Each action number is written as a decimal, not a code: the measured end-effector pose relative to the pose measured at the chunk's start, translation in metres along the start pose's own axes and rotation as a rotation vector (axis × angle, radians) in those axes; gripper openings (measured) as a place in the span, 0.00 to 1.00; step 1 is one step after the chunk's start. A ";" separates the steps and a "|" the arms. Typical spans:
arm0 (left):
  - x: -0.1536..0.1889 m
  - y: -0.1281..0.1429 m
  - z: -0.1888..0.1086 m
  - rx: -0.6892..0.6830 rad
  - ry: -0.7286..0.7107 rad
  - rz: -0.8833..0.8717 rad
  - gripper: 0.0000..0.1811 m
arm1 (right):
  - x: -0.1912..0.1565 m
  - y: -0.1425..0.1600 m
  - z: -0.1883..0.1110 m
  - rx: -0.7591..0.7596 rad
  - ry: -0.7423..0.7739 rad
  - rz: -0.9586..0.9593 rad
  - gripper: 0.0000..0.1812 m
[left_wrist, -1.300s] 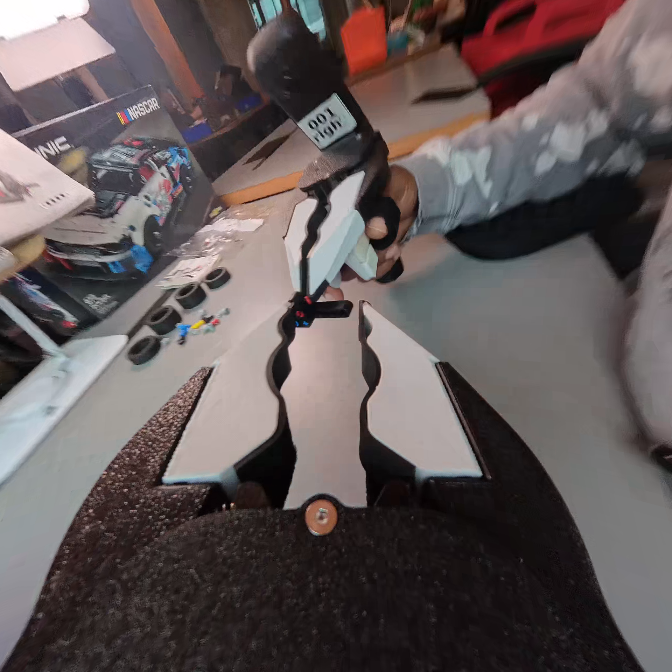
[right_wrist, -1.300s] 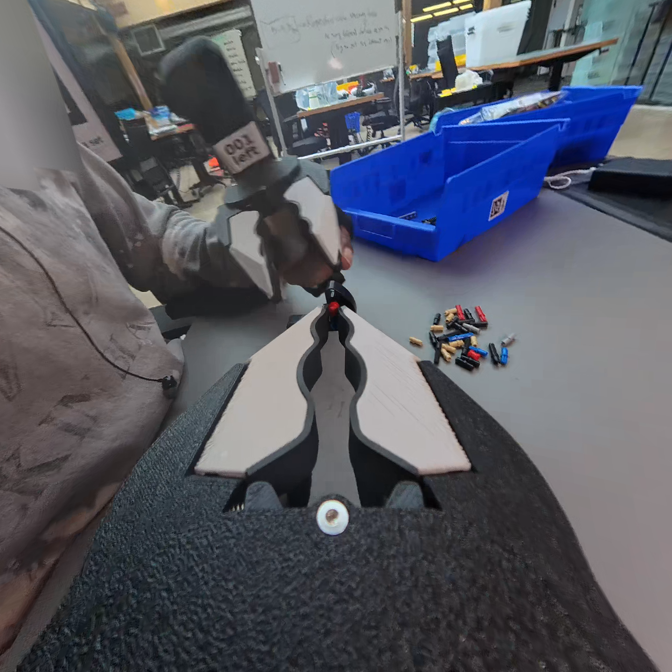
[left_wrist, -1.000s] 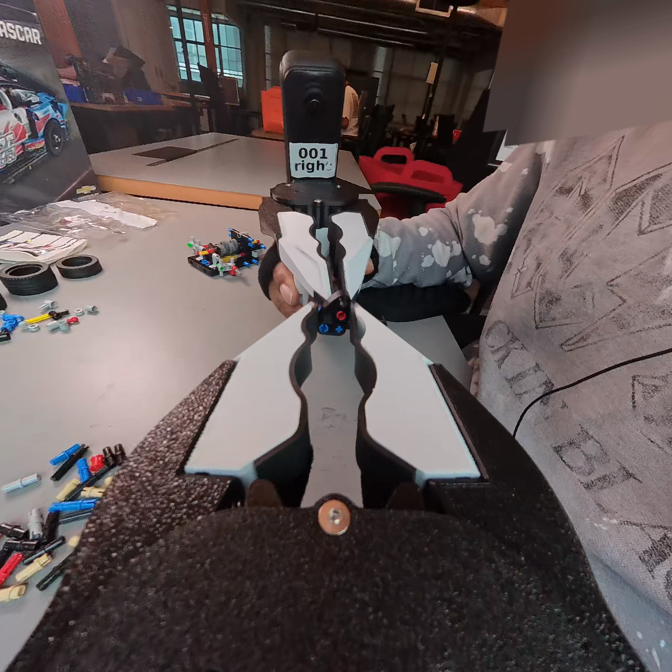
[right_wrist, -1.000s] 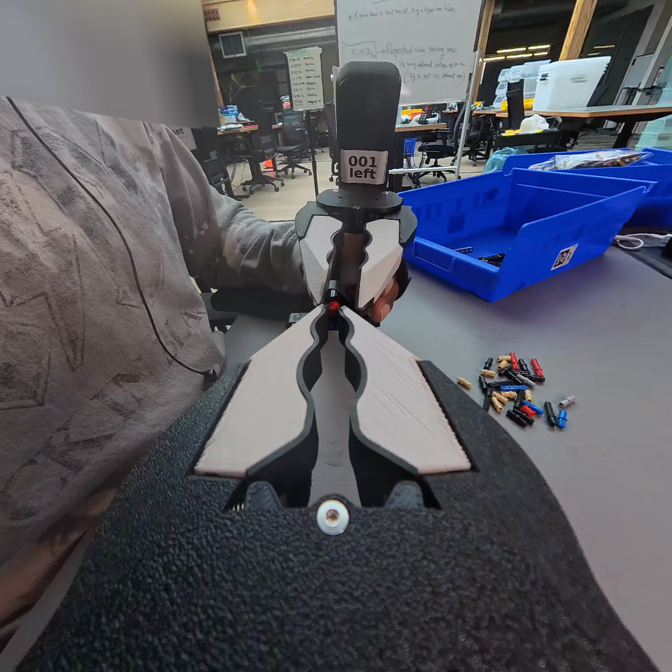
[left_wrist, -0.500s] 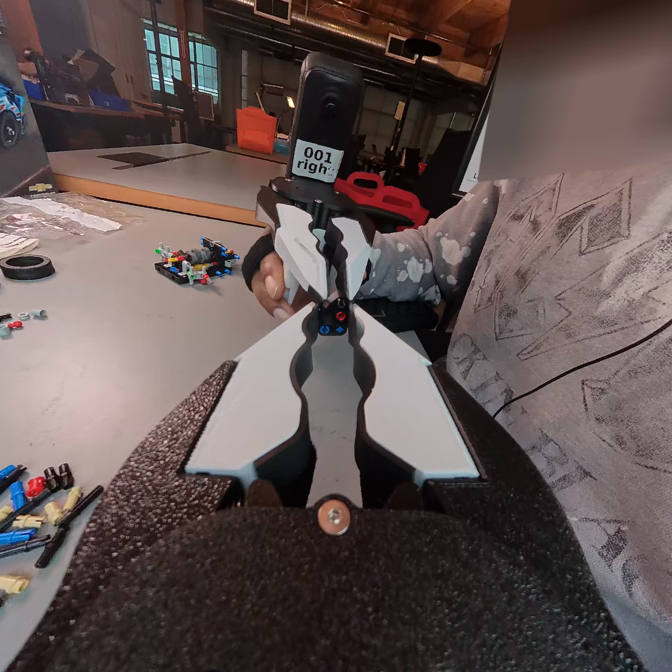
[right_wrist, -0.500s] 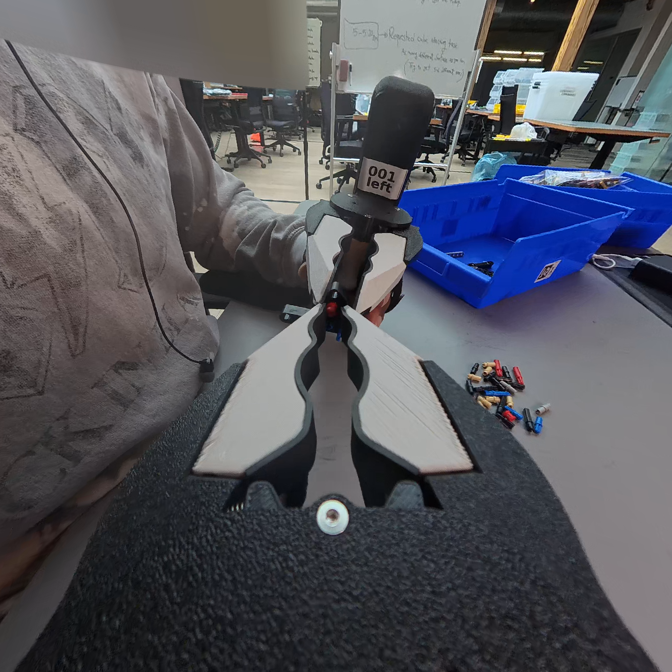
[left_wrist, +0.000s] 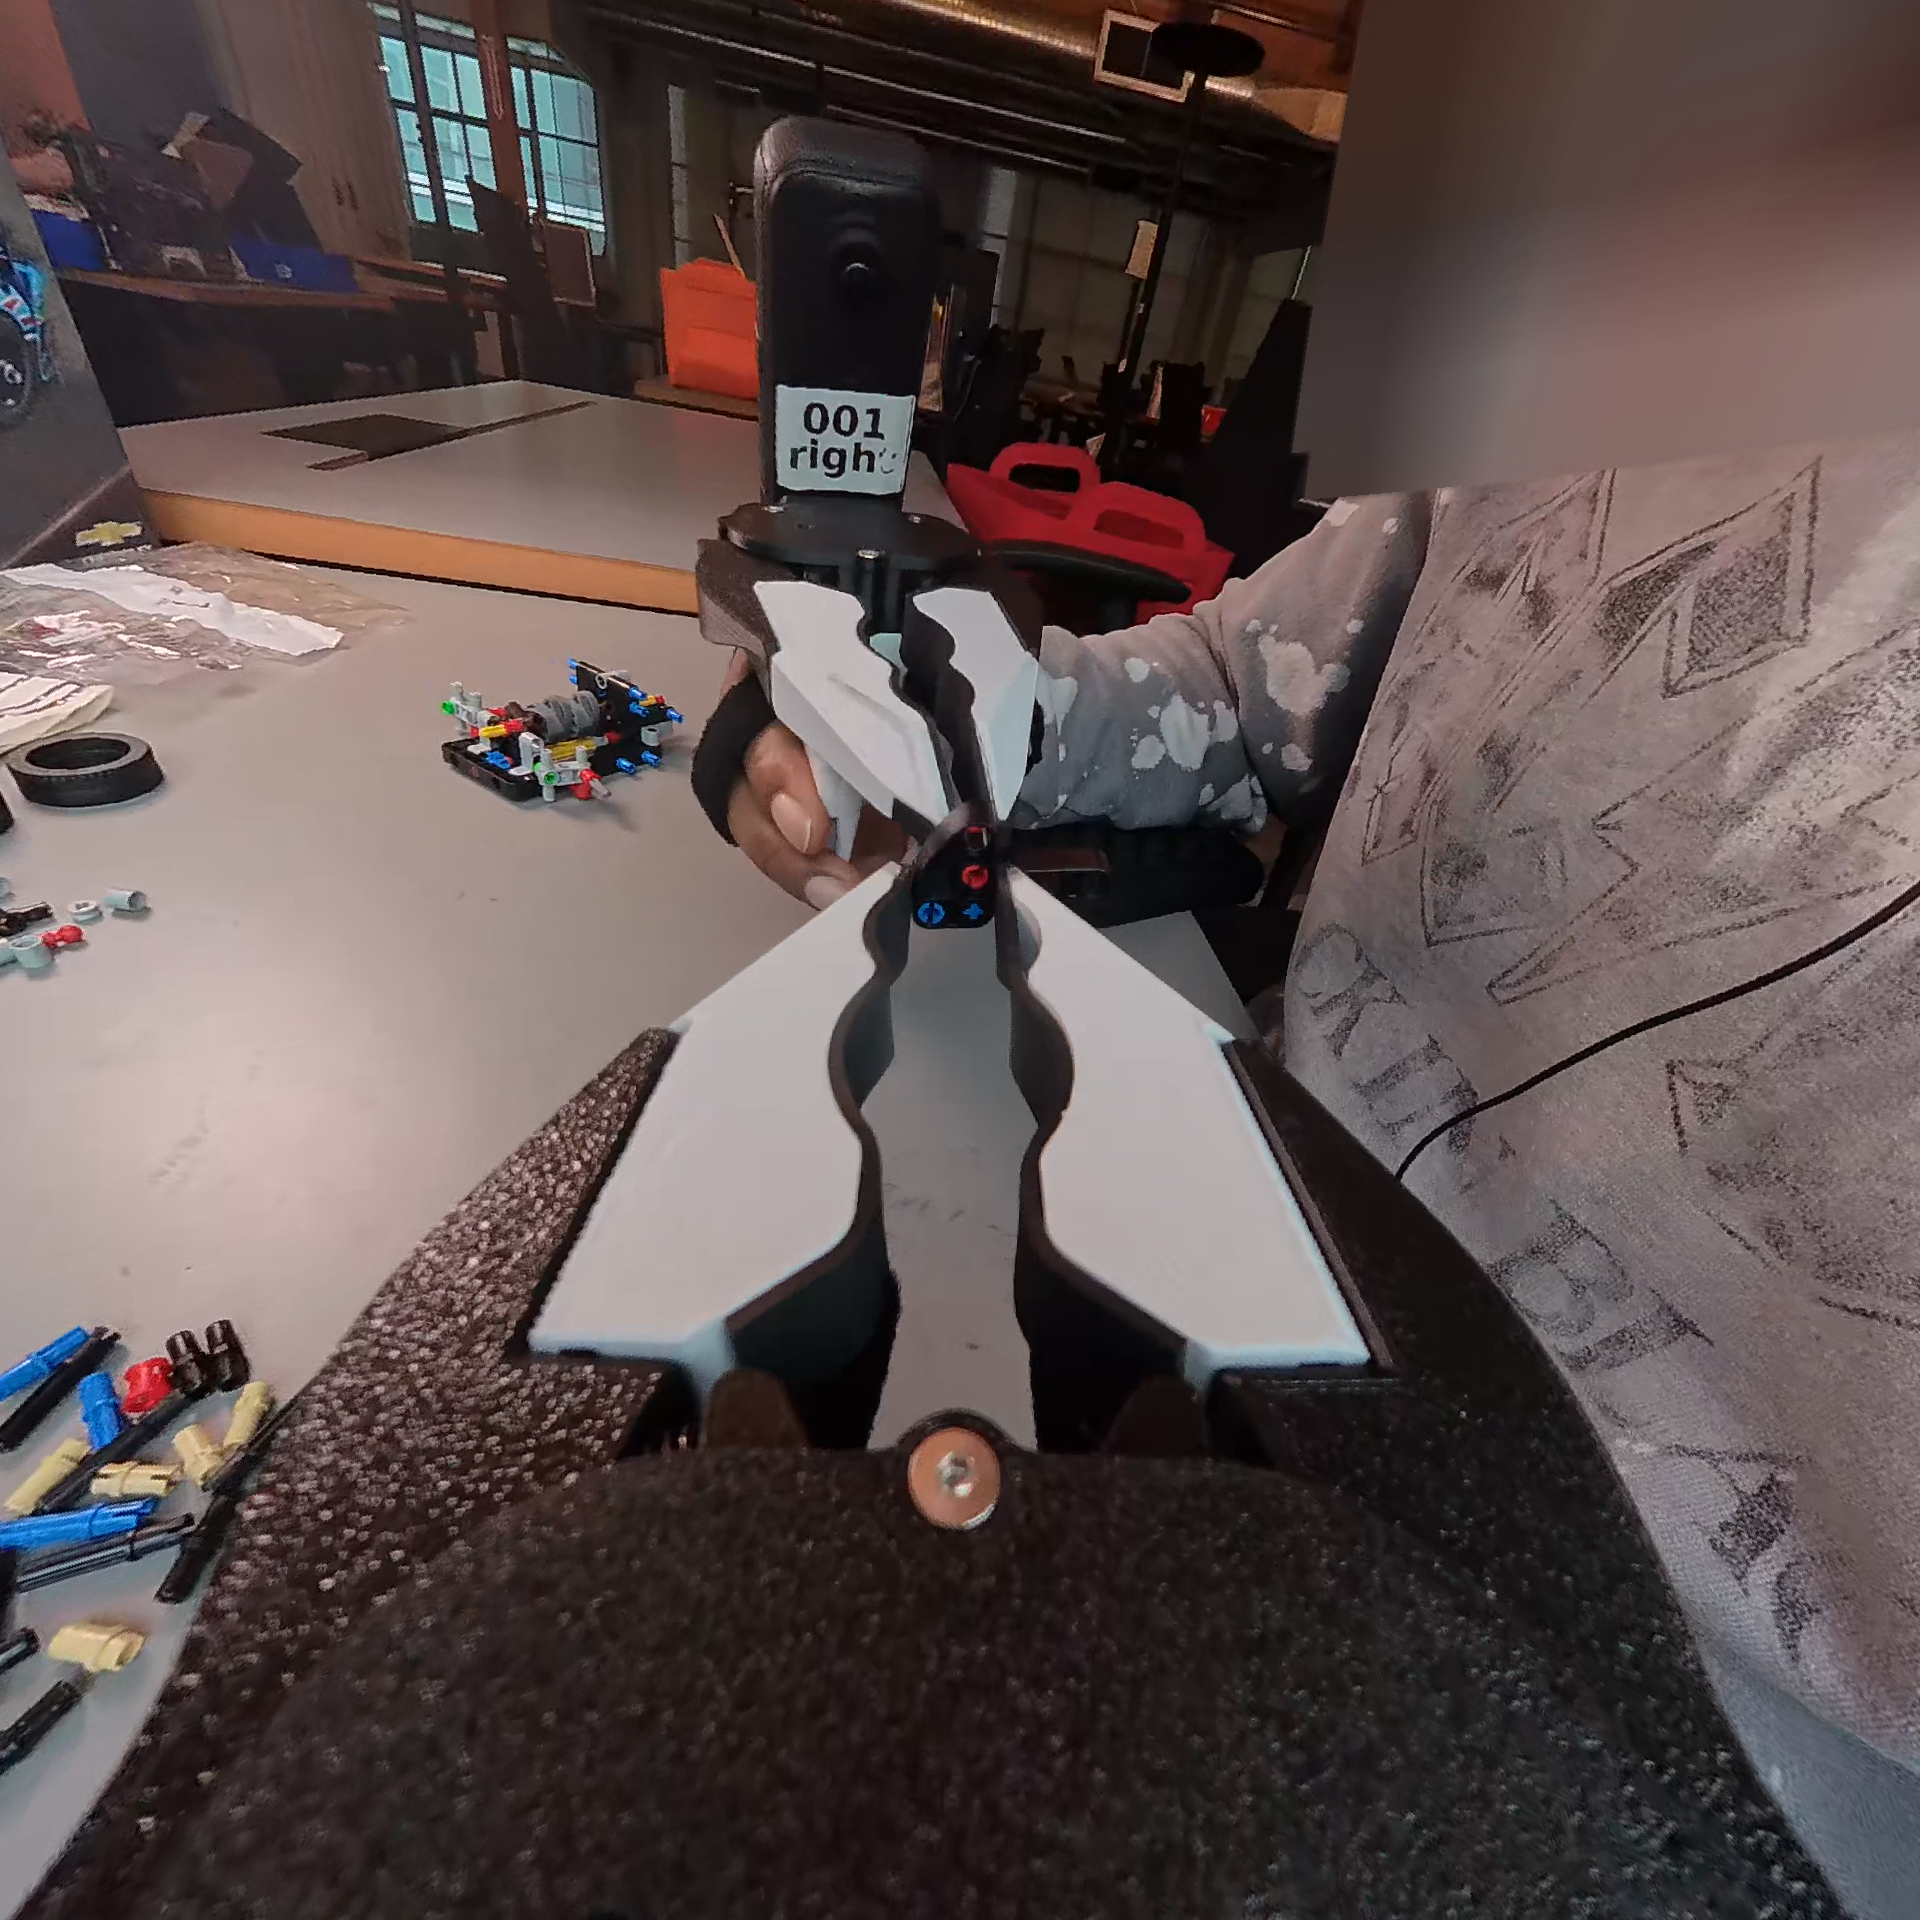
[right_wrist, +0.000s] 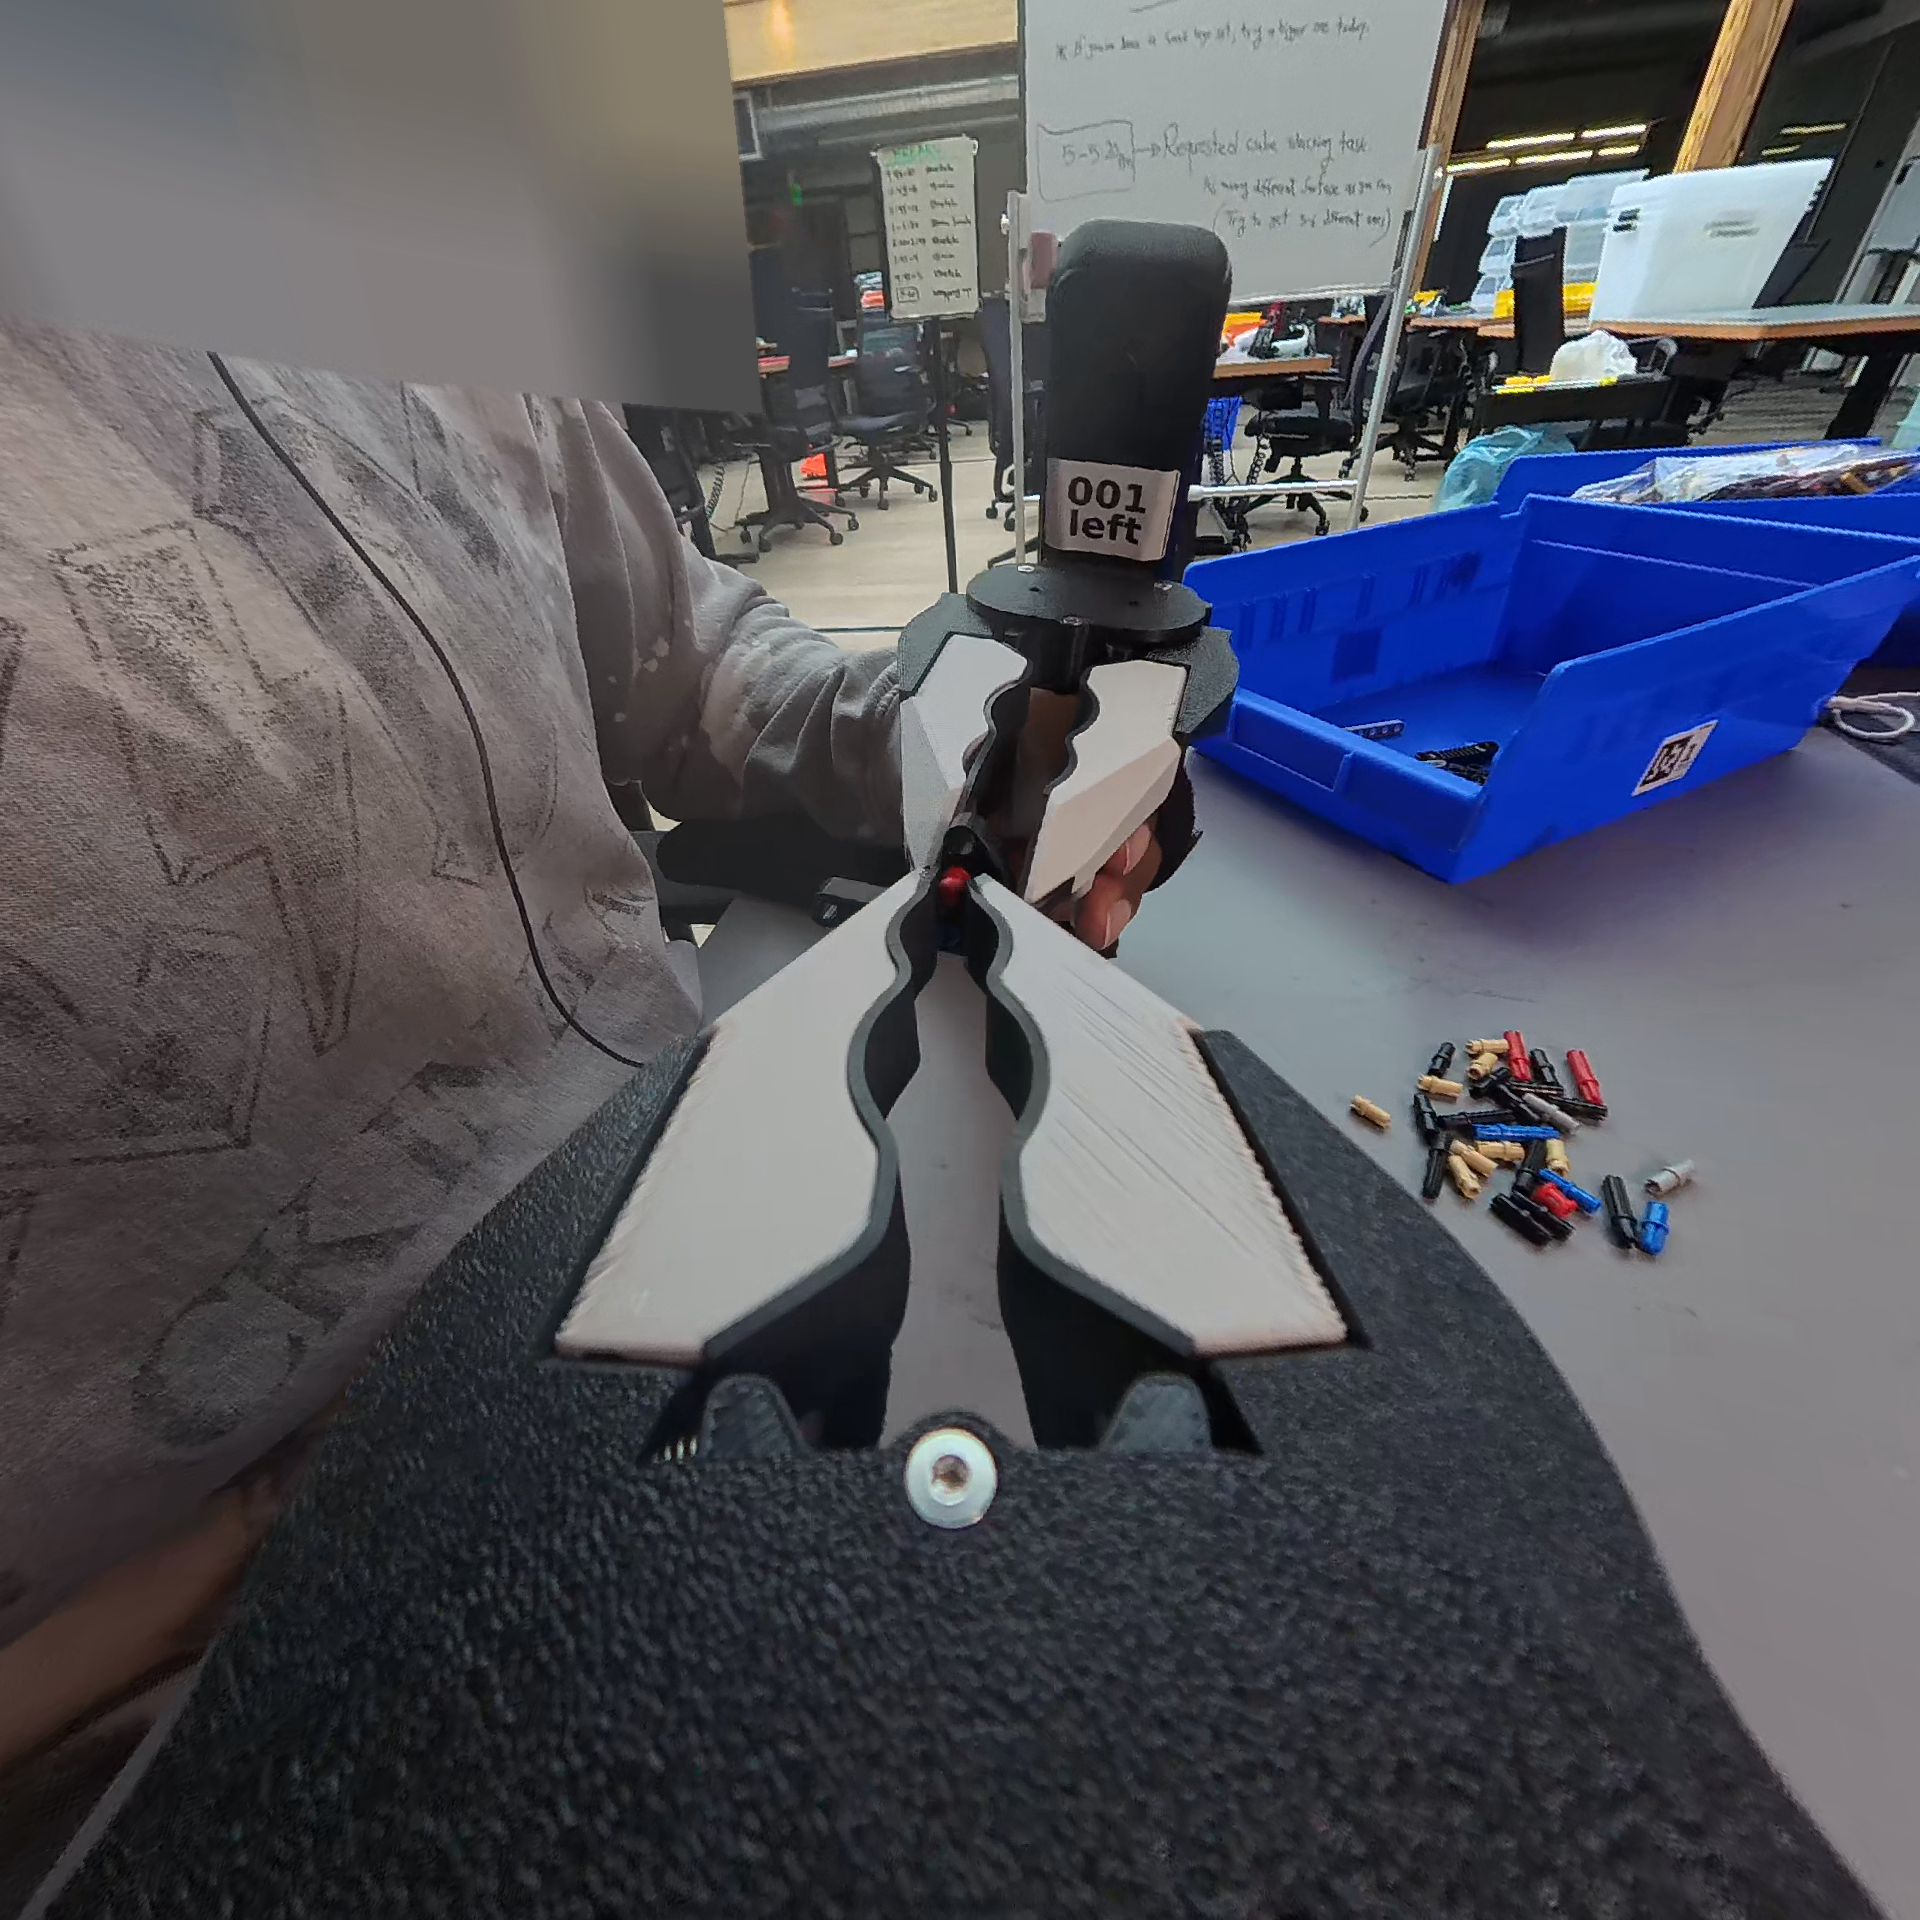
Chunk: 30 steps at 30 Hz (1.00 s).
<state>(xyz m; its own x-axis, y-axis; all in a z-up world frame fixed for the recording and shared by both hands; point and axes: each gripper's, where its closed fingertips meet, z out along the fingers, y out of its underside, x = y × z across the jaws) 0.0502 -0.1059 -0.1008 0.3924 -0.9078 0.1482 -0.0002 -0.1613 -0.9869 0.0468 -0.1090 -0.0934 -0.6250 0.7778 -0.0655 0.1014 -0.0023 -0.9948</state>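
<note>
The left hand-held gripper (left_wrist: 948, 891) is closed on a small black assembly (left_wrist: 951, 906) fitted with red and blue pins; the part is clamped between its fingertips, raised clear of the bench (left_wrist: 312, 1039).

The right hand-held gripper (right_wrist: 951, 891) is held tip to tip against the left one. Its jaws are drawn nearly together on the same assembly, at the end where a red pin (right_wrist: 948, 883) shows. How much of the part lies between them cannot be told, since the fingers hide it.

Around the left hand-held gripper:
- a partly built model (left_wrist: 561, 743) stands on the bench, ahead and to the left
- a black tyre (left_wrist: 83, 769) lies farther left
- loose pins (left_wrist: 104, 1455) are scattered beside its body, low on the left

Around the right hand-held gripper:
- a pile of loose pins (right_wrist: 1517, 1143) lies on the bench to the right, well apart from the fingers
- a blue bin (right_wrist: 1558, 727) stands beyond it, ahead and to the right
</note>
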 end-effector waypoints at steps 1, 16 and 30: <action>-0.001 0.001 0.000 -0.008 -0.012 0.011 0.08 | 0.001 0.000 0.000 -0.001 0.008 0.000 0.02; -0.010 -0.006 -0.003 -0.024 -0.137 0.118 0.08 | 0.011 -0.003 0.001 -0.058 0.127 -0.127 0.02; -0.036 -0.044 -0.058 0.132 -0.295 0.101 0.07 | 0.067 -0.010 -0.066 -0.025 0.354 -0.084 0.02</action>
<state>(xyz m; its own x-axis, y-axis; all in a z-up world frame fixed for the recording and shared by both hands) -0.0176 -0.0881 -0.0590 0.6455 -0.7625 0.0438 0.0591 -0.0073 -0.9982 0.0547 -0.0159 -0.0824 -0.3262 0.9439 0.0518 0.0824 0.0830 -0.9931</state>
